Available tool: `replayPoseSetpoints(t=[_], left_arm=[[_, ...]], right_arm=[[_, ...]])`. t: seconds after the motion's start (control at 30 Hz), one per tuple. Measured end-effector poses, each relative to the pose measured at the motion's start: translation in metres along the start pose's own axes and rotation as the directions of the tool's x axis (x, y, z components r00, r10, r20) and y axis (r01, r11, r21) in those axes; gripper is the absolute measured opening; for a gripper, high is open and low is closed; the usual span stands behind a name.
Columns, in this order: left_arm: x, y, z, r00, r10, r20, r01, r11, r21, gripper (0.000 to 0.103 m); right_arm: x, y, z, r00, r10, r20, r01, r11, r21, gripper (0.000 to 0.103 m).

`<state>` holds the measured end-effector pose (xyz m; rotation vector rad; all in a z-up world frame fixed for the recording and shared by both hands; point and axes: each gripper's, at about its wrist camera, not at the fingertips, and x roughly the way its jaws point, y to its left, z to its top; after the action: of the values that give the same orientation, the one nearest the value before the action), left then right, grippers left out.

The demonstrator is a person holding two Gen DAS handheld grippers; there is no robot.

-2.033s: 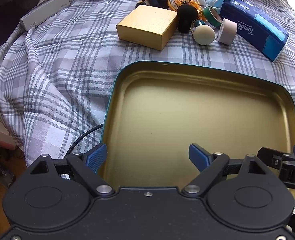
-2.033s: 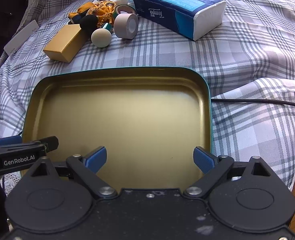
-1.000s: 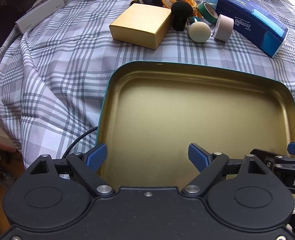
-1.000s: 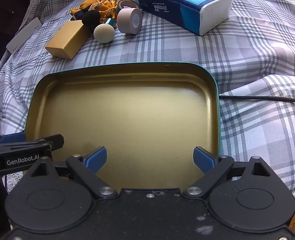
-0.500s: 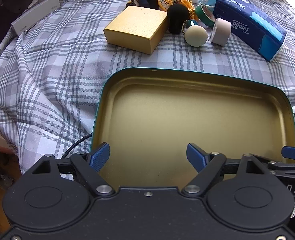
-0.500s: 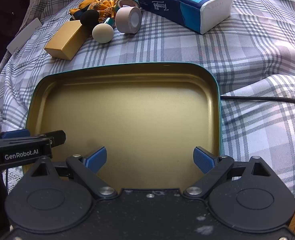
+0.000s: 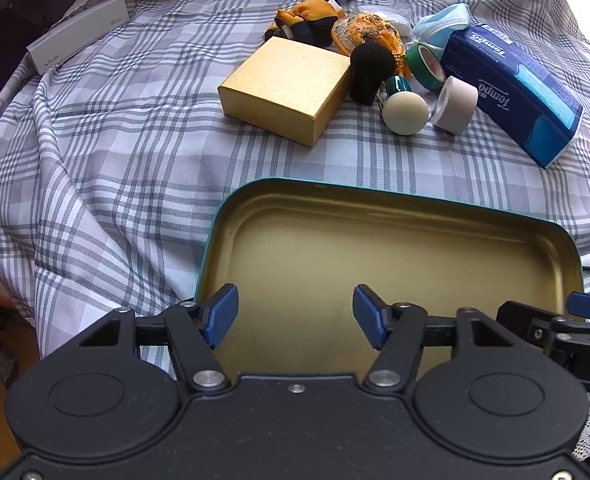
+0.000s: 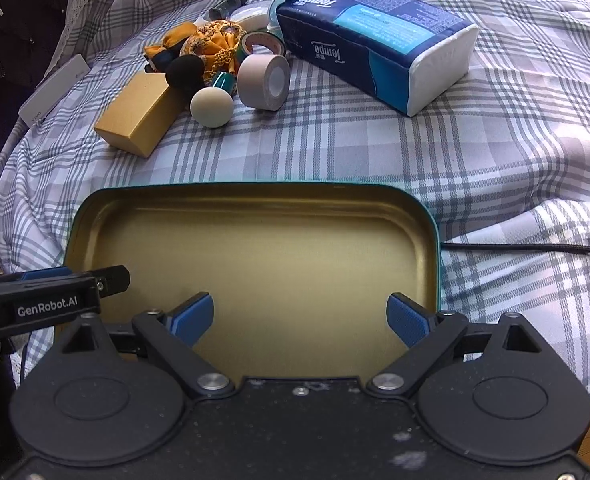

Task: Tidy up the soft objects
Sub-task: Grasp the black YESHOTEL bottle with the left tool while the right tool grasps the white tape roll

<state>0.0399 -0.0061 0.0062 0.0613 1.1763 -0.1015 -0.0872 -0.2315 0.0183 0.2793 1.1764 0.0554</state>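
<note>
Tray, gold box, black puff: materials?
Tray: likely tin-plated metal, satin gold inside, teal outside, rolled rim. Gold box: probably cardboard with textured metallic paper, crisp edges. Black puff: looks like matte foam or sponge, fuzzy outline.

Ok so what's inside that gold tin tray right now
Nothing shows inside the tin tray: its gold floor is bare. The left claw and right claw, both open, cover its near edge, so that strip is hidden.

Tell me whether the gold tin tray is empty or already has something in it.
Empty. The tin tray shows only its bare gold floor in both views; the soft things lie on the checked cloth beyond it.
</note>
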Motion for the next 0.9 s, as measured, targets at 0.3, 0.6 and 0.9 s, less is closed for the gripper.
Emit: replayPoseSetpoints(t=[0.3, 0.6, 0.9], left_arm=[[0.000, 0.009, 0.028, 0.999, -0.003, 0.050, 0.003, 1.000, 0.007, 0.055], [-0.010, 0.015, 0.072, 0.976, 0.052, 0.212, -0.067, 0.996, 0.062, 0.054], [0.001, 0.015, 0.086, 0.969, 0.008, 0.245, -0.021, 0.999, 0.048, 0.054]], right_arm=[[-0.004, 0.002, 0.038, 0.998, 0.005, 0.069, -0.004, 1.000, -0.017, 0.083], [-0.017, -0.001, 0.093, 0.986, -0.016, 0.166, 0.029, 0.997, -0.076, 0.070], [0.002, 0.002, 0.125, 0.992, 0.047, 0.120, -0.041, 0.998, -0.057, 0.063]])
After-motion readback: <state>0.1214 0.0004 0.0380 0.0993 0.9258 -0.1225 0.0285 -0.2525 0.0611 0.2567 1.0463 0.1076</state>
